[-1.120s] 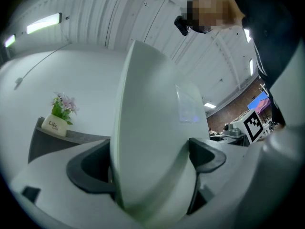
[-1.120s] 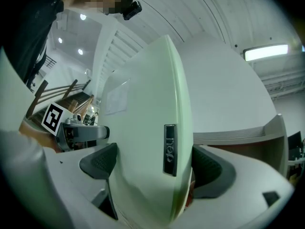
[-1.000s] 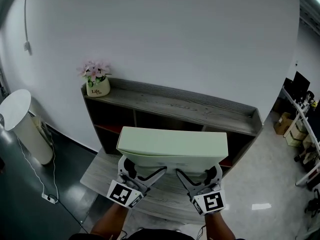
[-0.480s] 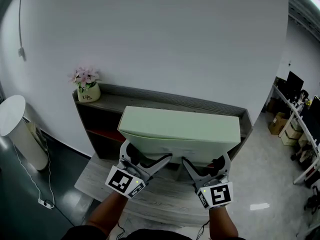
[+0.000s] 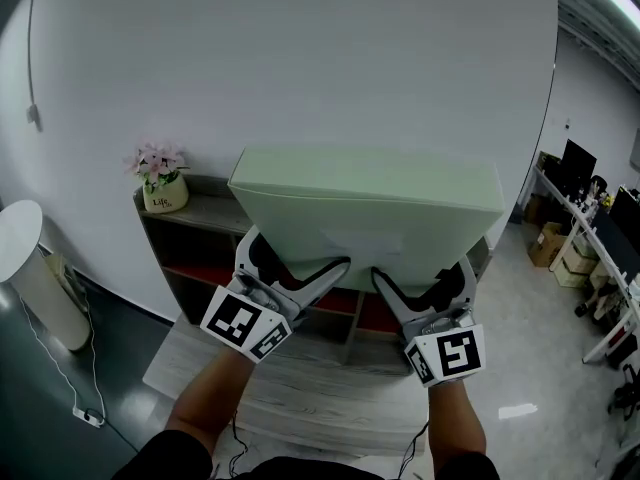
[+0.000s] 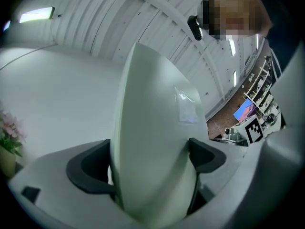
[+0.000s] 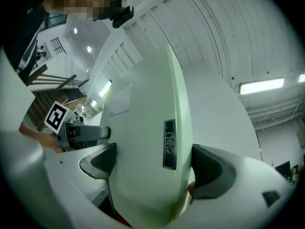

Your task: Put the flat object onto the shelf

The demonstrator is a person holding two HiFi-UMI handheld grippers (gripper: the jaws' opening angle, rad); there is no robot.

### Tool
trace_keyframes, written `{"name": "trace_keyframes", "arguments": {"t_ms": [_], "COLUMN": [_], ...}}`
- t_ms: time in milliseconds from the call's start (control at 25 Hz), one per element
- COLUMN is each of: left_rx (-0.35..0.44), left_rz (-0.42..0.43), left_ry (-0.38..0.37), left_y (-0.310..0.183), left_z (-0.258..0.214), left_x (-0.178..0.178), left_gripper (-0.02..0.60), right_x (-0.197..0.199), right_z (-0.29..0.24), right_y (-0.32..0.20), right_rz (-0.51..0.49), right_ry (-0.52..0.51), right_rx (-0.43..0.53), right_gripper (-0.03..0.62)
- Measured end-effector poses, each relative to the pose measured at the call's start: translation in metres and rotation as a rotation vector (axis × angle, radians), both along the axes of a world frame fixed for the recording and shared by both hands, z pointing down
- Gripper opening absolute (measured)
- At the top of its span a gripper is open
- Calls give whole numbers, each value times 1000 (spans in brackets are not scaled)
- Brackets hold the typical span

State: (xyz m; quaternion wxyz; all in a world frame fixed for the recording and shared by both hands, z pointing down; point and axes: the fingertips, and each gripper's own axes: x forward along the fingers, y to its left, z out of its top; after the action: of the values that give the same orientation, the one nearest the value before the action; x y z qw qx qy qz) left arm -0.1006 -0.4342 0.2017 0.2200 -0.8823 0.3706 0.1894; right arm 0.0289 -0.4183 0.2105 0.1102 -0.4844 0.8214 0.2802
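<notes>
- Nearest me, the left gripper (image 5: 298,270) and the right gripper (image 5: 420,283) sit side by side at about the same height, neither clearly nearer the shelf than the other.
- Both are clamped on the flat object (image 5: 370,203). In each gripper view the two dark pads press its two broad faces, with the pale green slab filling the gap between them.
- The grip is on the slab's near, lower edge, the left gripper toward its left half and the right toward its right. The rest of the slab rises up and away from the fingers.
- The slab is held in the air, touching nothing else. Its long axis runs left to right, and it is tilted, with the far edge higher than the held edge.
- Below the grippers lies a low wooden table (image 5: 300,398), well under the slab.
- Beyond that stands the shelf (image 5: 205,212), its top board also running left to right, so slab and board already line up lengthwise. The slab hides most of the top board, so I judge it hangs above and a little in front.
- A flower pot (image 5: 158,194) stands at the left end of the board, just beside the slab's left corner from this angle. I'd guess the set-down must go forward and down, levelling out, staying right of the pot.
- Behind everything is the plain white wall (image 5: 300,58).
</notes>
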Motion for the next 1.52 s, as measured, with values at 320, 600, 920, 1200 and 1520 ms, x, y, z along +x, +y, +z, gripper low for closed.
{"name": "trace_keyframes", "arguments": {"t_ms": [320,600,920,1200,1520], "left_rx": [8,-70,-193,-230,-268], "left_rz": [14,54,66,67,55], "left_ry": [-52,-64,-79,-105,-83], "left_y": [-38,-89,-144,-170,-195], "left_z": [-42,-43,-32,-30,-27], "left_x": [24,46,67,76,82], "left_gripper": [506,506,506,506,506], "right_x": [23,44,64,75,81], "right_z": [-34,-37,-25,-18,-13], "right_y": [-39,-83,-136,-162,-183], "right_rz": [16,44,42,15,11], "right_ry": [-17,-15,-30,-68,-98], "right_rx": [-2,-65,-194,-263,-322], "right_gripper": [477,477,477,477,477]}}
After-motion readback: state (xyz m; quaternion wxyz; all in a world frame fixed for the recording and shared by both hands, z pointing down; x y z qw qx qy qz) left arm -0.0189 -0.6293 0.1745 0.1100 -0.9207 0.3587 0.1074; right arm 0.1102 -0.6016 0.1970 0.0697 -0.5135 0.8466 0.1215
